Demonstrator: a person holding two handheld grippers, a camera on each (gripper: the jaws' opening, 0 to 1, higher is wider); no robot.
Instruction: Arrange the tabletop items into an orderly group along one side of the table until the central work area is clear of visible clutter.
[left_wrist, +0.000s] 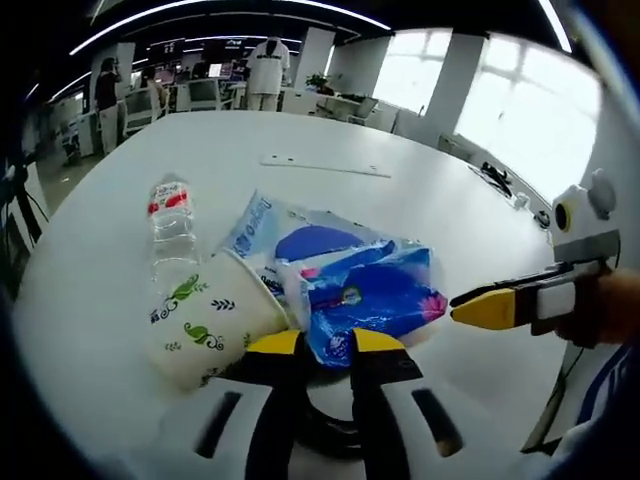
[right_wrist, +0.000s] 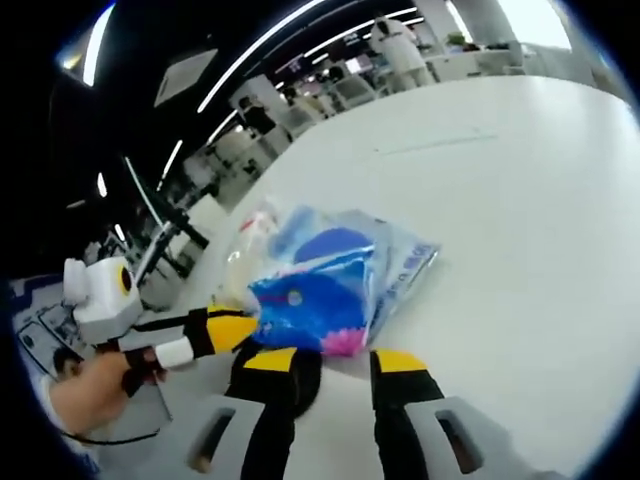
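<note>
Three items sit bunched together on the white table (left_wrist: 420, 200): a blue packet (left_wrist: 375, 295), a paper cup (left_wrist: 205, 320) lying on its side against it, and a clear water bottle (left_wrist: 172, 225) behind the cup. I judge the gathering step is under way. My left gripper (left_wrist: 325, 345) has its jaws spread at the packet's near edge; my right gripper (right_wrist: 335, 362) is also spread, just short of the packet (right_wrist: 310, 300). Next I would close on the packet and carry the cluster toward one table edge.
</note>
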